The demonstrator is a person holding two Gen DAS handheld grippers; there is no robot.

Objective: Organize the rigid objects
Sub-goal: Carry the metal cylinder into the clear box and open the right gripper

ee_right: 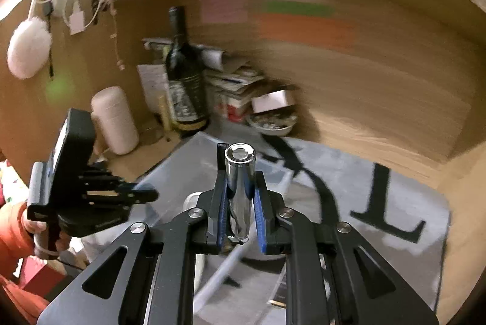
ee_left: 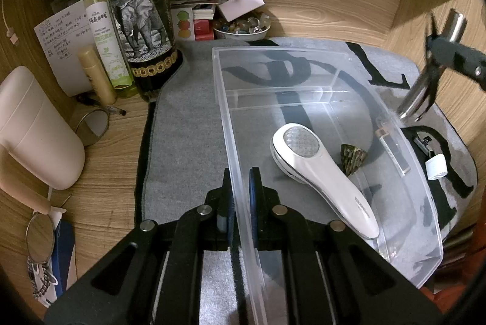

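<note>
We clamp the bin (ee_left: 349,100) wall at 9 o'clock with the left claw (ee_left: 241,197). Our right claw (ee_right: 240,200) grips the tube (ee_right: 240,173) lengthwise, long axis pointing forward. The bin lies just below, toward 7 o'clock.

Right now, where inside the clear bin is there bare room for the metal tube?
The clear bin is bare in its far half beyond the white handheld device and small cone. The back-left desk corner by the wine bottle is crowded.
</note>
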